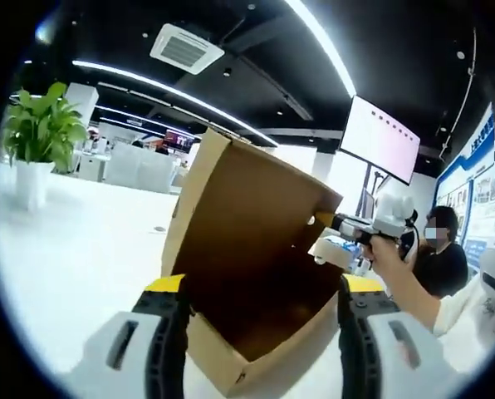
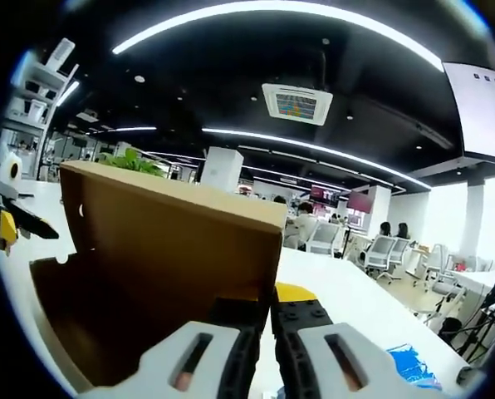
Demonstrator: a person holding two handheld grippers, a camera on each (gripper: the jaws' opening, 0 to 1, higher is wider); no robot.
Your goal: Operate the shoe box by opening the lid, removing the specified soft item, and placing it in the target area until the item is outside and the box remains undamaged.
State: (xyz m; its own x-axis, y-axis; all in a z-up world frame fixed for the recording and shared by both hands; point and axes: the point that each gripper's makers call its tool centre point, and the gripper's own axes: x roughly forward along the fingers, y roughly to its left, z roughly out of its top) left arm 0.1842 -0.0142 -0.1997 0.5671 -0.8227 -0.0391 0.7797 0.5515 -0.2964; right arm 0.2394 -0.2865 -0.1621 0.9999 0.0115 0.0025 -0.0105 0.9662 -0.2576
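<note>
A brown cardboard shoe box stands on a white worktop, close to its near edge in the left gripper view, with its lid raised steeply; the inside that shows is bare brown card, and no soft item can be made out in it. The left gripper has its two jaws spread wide, one on either side of the box's near corner, with nothing clamped between them. In the same view the right gripper comes in from the right, held by a person's hand, its tip at the lid's edge. In the right gripper view, the right gripper has its jaws drawn almost together on the edge of the lid, apparently pinching the card, though the contact itself is hard to see. A potted plant stands toward the far left of the worktop. A wall screen and a blue panel carry writing too small to read.
</note>
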